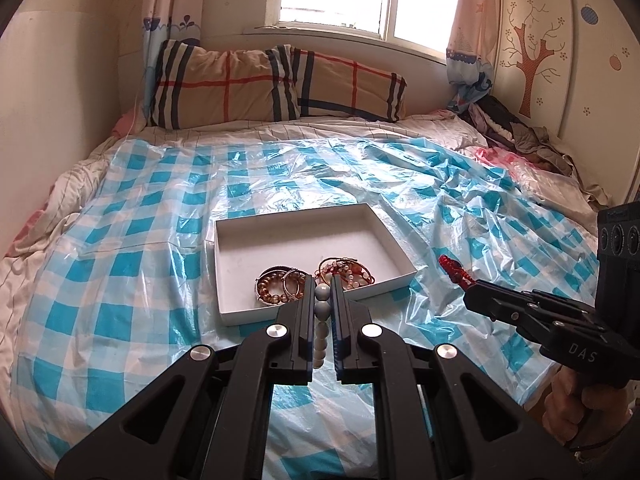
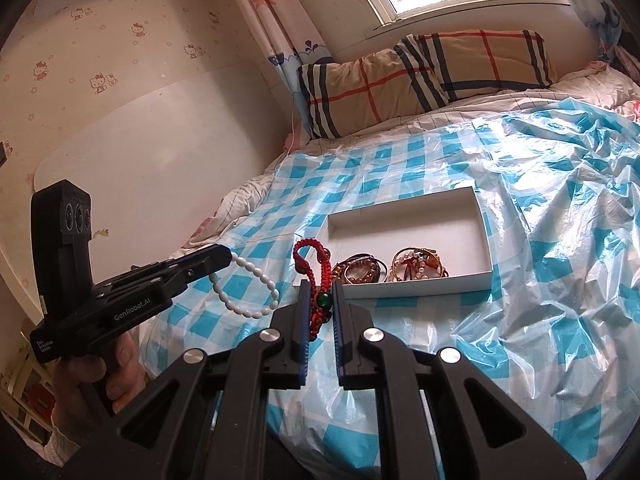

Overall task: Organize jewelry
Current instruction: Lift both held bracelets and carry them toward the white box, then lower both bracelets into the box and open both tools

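Landmark: white box, lidless, lying on the blue-check plastic sheet that covers the bed.

**Left hand-held gripper**: jaws pinched on a white bead bracelet; loop hangs below the tips. In the left wrist view the tips sit just short of the box's near wall, approx. centre. In the right wrist view the same bracelet is well left of the box, so exact offset is uncertain.

**Right hand-held gripper**: jaws pinched on a red braided cord bracelet w/ a green bead; free loop stands up above the tips. Position: near the box's near-left corner, not yet over it.

**Step in hand (judged):** carry both pieces to the box and drop them in.
- Bring tips fully past the near wall before releasing; otherwise the piece lands on the sheet.
- Lower the hanging loop inside first, then let go.
- Aim for the bare far half of the box, avoids tangling.
- Release one side at a time; grippers are close together.

**Box contents:** two clusters against the near wall, amber/brown bead bracelets w/ thin bangles left, reddish-pink mixed bracelets right. Far half bare.
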